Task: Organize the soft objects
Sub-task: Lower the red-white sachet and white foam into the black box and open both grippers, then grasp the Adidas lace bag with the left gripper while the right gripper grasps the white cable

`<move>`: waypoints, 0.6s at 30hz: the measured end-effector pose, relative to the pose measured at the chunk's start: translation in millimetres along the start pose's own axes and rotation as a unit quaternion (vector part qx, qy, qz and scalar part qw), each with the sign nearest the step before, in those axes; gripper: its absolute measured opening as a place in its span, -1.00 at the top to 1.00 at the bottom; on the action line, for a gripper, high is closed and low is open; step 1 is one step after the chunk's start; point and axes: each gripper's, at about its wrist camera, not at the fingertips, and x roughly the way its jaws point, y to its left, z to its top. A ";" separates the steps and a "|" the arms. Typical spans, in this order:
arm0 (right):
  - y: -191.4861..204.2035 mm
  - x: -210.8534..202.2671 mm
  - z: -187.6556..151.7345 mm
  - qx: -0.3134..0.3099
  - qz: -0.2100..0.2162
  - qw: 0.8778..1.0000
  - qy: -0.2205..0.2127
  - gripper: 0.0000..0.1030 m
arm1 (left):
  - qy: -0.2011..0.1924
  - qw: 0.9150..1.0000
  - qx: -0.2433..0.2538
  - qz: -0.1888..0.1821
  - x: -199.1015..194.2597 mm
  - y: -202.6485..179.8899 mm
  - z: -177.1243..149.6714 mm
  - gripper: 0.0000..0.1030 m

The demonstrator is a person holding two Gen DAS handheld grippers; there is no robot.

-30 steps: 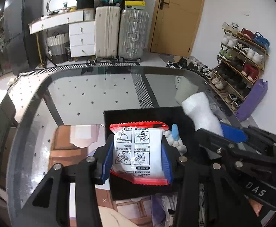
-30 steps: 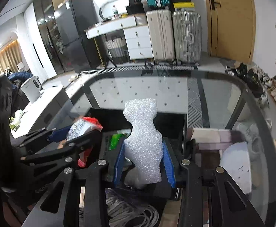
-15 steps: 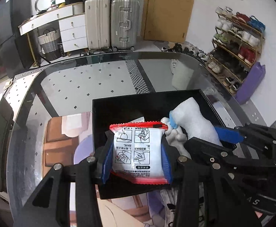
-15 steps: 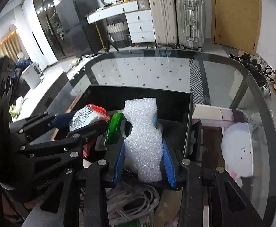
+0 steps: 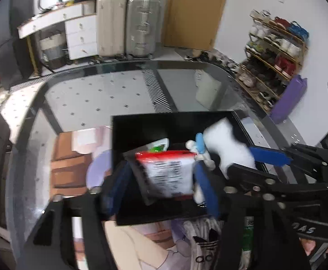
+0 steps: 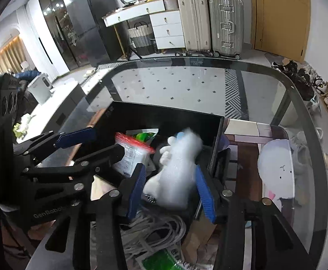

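A black box (image 5: 141,126) (image 6: 164,117) stands on the glass table. My left gripper (image 5: 161,182) is open; the red-and-white packet (image 5: 170,173) sits blurred between its spread fingers, dropping into the box. It also shows in the right wrist view (image 6: 130,155). My right gripper (image 6: 170,191) is open; the white foam piece (image 6: 177,171) is blurred between its fingers, tilting into the box. The foam also shows in the left wrist view (image 5: 226,144). A green-and-white packet (image 6: 144,135) and a small white-and-blue plush (image 5: 197,146) lie in the box.
The glass table (image 6: 186,83) extends beyond the box. Under the glass near me lie white cables (image 6: 155,231), a cardboard piece (image 6: 197,243) and an Adidas bag (image 5: 204,247). Suitcases (image 6: 208,22), a dresser and a shoe rack (image 5: 276,51) stand far off.
Both grippers opened over the box. The packet left the left fingers and the foam piece left the right fingers; both are dropping, blurred, into the box.
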 end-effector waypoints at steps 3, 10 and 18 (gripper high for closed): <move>-2.2 -16.7 -1.6 0.007 0.006 1.000 -0.012 0.04 | -0.020 1.000 0.010 0.006 -17.3 -3.3 -1.2 -0.33; 1.6 -46.2 -15.2 0.005 0.011 1.000 -0.020 0.02 | -0.031 0.999 0.030 0.001 -55.3 -14.1 -13.5 -0.55; -6.4 -49.3 -47.5 0.004 -0.005 1.000 0.006 0.02 | 0.023 0.998 0.062 -0.016 -40.7 -35.7 -37.6 -0.55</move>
